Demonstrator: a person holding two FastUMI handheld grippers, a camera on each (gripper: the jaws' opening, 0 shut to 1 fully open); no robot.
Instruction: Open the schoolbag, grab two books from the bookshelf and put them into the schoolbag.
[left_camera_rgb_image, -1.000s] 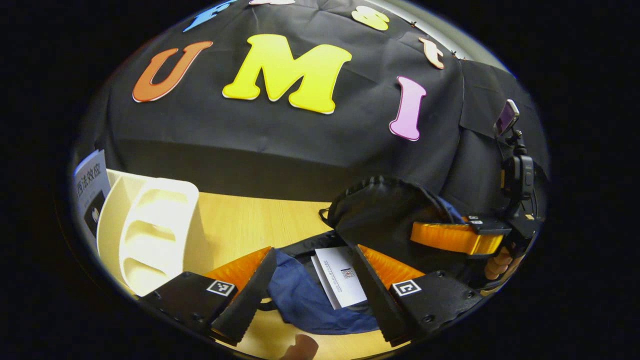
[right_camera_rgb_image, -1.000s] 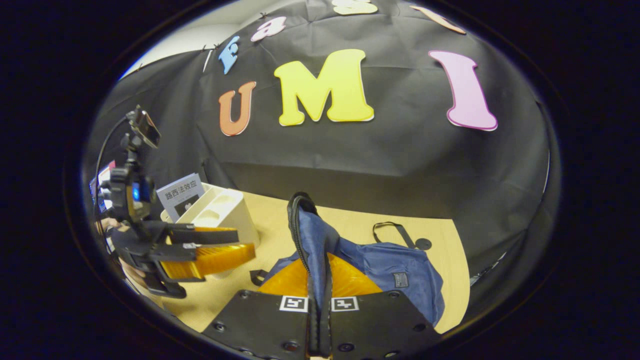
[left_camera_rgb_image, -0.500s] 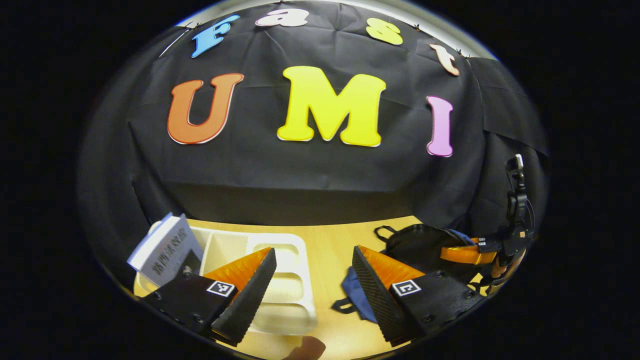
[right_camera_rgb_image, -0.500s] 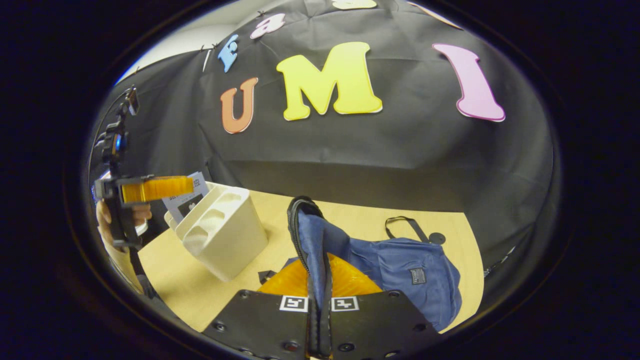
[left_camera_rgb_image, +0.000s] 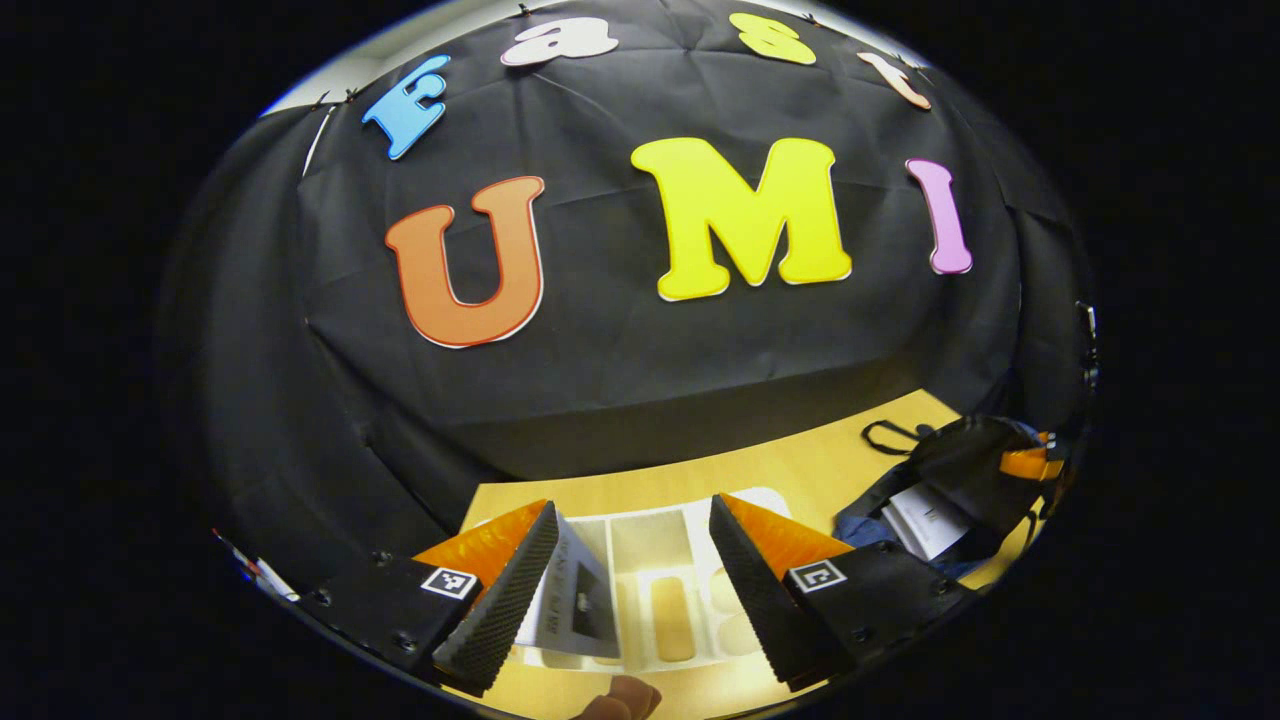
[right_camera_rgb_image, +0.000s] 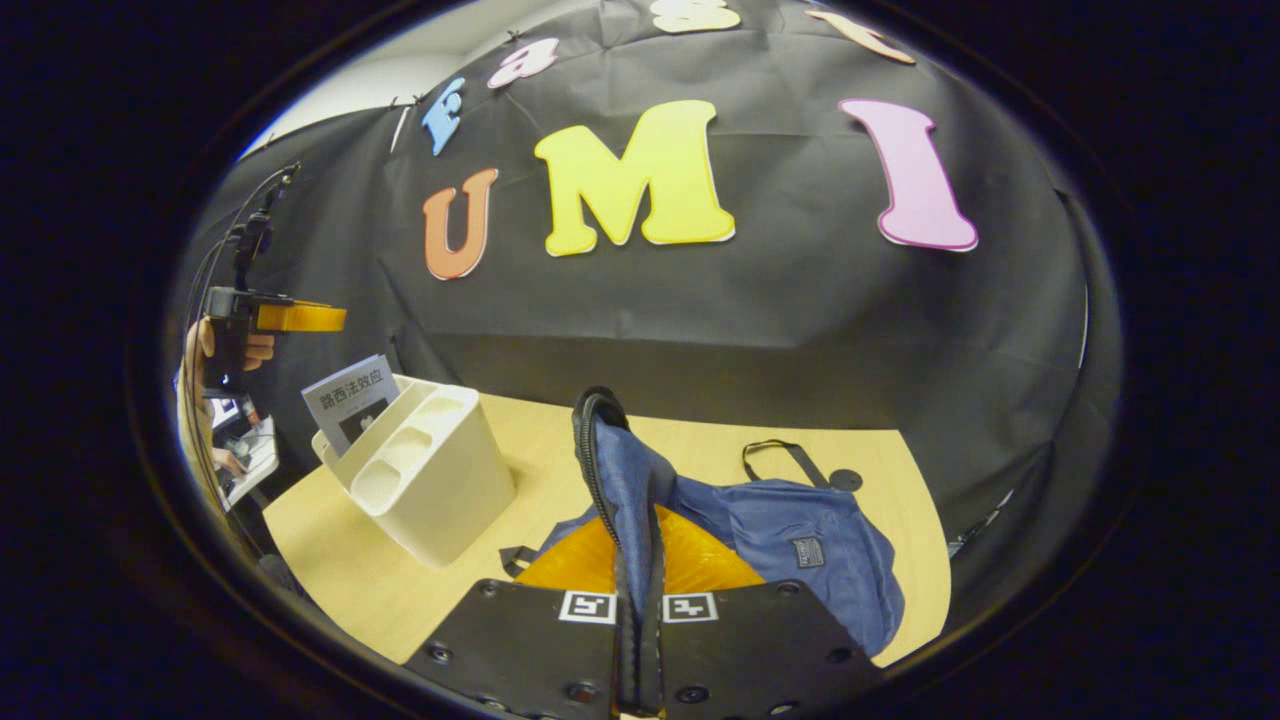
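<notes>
- Left gripper (left_camera_rgb_image: 632, 580): jaws spread wide, nothing held. It is poised over the cream bookshelf (left_camera_rgb_image: 690, 570), with the remaining book (left_camera_rgb_image: 575, 600) just inside the left finger.
- Right gripper (right_camera_rgb_image: 637, 610): jaws closed, a fold of the blue schoolbag (right_camera_rgb_image: 790, 540) pinched between both fingers and held up, so the mouth is kept open.
- In the right gripper view, the book (right_camera_rgb_image: 348, 400) stands tilted in the end slot of the bookshelf (right_camera_rgb_image: 430, 475), near the table's (right_camera_rgb_image: 700, 450) left edge. The left gripper (right_camera_rgb_image: 290, 318) is seen above it.
- One white book (left_camera_rgb_image: 925, 520) is already seen inside the open schoolbag (left_camera_rgb_image: 975, 475); the second is judged still to be fetched.
- Handling, judged: a thin paperback, light, fairly stiff across the covers, likely smooth-covered. Best taken at the exposed top edge, pinched across its thickness and drawn up along the slot.
- The schoolbag fabric is soft and limp; sag is expected if the pinch is released.
- The bookshelf looks light and could be dragged if the book binds in its slot.
</notes>
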